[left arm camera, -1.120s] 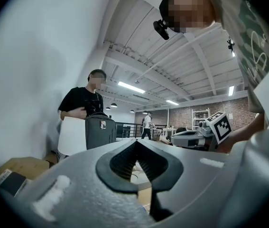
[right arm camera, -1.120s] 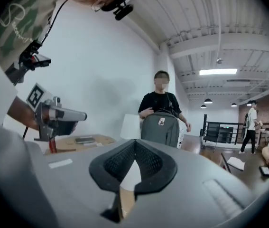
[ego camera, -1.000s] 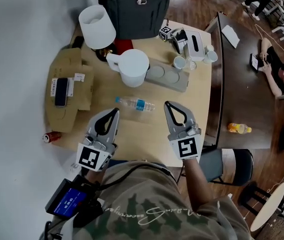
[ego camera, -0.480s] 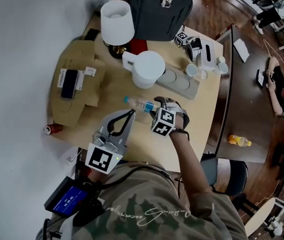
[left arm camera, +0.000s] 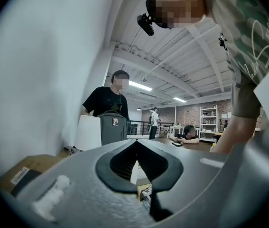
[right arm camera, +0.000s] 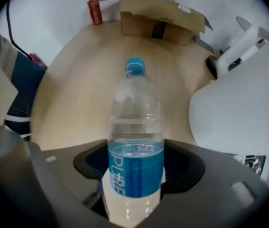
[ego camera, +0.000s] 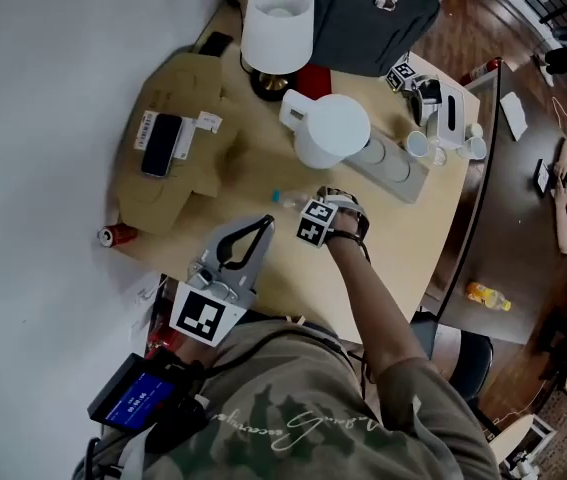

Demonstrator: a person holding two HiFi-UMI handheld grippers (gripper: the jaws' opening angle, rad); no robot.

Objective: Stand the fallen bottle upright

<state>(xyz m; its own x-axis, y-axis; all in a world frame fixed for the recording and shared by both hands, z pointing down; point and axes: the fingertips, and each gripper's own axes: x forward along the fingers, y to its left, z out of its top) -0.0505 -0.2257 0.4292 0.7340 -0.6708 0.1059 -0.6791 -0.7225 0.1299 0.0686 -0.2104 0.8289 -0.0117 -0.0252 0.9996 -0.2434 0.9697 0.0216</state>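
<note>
Right gripper clamps the bottle at its blue label, mid-frame, so I can swing it upright. My left gripper, jaws together and empty, waits at lower left of the head view.

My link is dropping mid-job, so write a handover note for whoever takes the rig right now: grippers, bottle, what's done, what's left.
Right gripper: shut on the bottle at its blue label, with the cap pointing away from the gripper.
Left gripper: shut and empty, held over the near edge of the table.
Bottle: lies on its side on the table, next to the white jug.
Done: the bottle is grasped.
Left: tip the bottle up onto its base and release it. The jug is close, so probably swing away from it.
</note>
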